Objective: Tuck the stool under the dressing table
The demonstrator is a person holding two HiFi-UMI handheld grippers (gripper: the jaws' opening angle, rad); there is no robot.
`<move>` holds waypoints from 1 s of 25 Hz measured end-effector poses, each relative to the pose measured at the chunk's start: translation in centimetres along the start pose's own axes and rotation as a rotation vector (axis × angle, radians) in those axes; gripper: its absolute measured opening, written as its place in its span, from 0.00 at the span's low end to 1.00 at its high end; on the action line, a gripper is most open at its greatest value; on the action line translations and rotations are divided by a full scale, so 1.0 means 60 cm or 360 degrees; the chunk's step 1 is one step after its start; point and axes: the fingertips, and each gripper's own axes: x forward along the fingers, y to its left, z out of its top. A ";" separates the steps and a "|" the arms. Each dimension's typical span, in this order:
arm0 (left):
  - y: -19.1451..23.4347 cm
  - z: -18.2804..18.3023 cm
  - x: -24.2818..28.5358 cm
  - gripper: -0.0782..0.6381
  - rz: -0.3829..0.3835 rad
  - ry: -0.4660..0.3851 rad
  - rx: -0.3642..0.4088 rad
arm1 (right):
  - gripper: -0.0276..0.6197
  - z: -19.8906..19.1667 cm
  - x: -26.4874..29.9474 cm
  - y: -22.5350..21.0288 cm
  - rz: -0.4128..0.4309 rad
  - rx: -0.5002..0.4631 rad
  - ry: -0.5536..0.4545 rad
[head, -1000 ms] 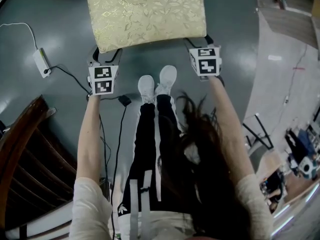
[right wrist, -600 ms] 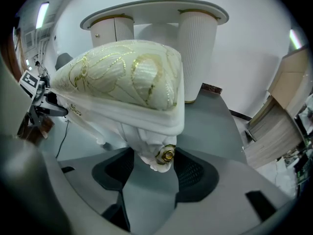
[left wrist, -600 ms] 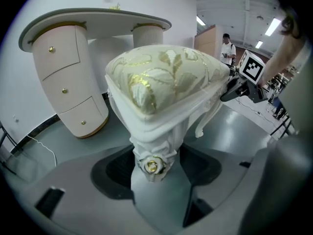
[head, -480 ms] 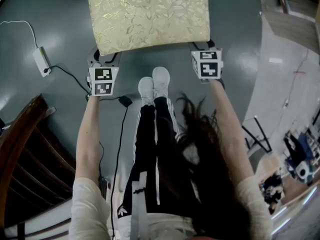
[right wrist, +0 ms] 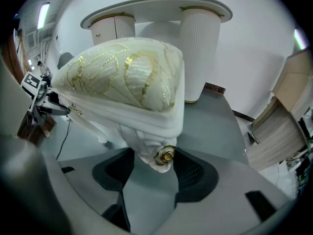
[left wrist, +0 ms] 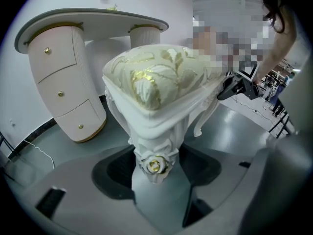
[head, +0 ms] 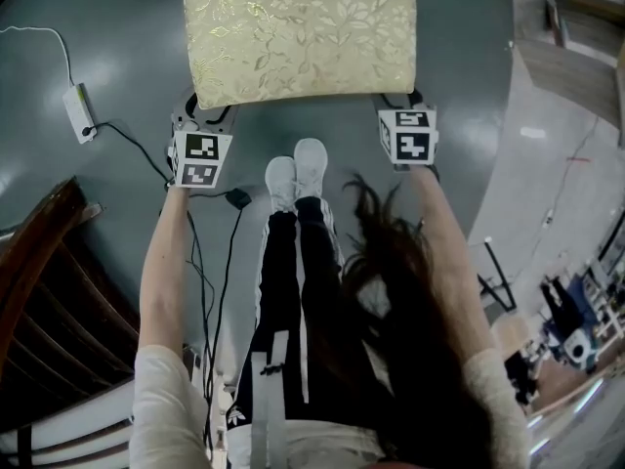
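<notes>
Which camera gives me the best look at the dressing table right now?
The left gripper view: the dressing table shows its top and a three-drawer pedestal unblocked. In the right gripper view the stool covers its lower middle. The head view catches almost none of it.

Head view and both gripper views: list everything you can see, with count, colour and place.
stool: one, cream-and-gold cushion, white carved legs, on the floor ahead of the person.
dressing table: one, white with gold knobs, beyond the stool.
adapter: one, white, floor at left.
cable: black, floor, beside the left arm.
wooden furniture: dark brown, lower left.
shoes: two, white, just short of the stool.
left hand-held gripper: one, grey; jaws have just been closing, pressing the stool's near left leg.
right hand-held gripper: one, grey; likewise on the near right leg.
</notes>
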 end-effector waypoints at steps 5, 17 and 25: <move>0.003 0.000 0.012 0.50 -0.0006 0.0016 -0.0028 | 0.43 0.003 -0.003 -0.001 -0.0026 0.0021 -0.0033; -0.003 0.000 0.012 0.50 0.0016 0.0000 -0.0059 | 0.43 0.013 0.001 -0.009 -0.0028 -0.0032 -0.0037; 0.000 0.000 0.022 0.49 -0.0001 -0.0006 -0.0074 | 0.43 0.007 -0.004 0.004 0.0027 -0.0031 0.0013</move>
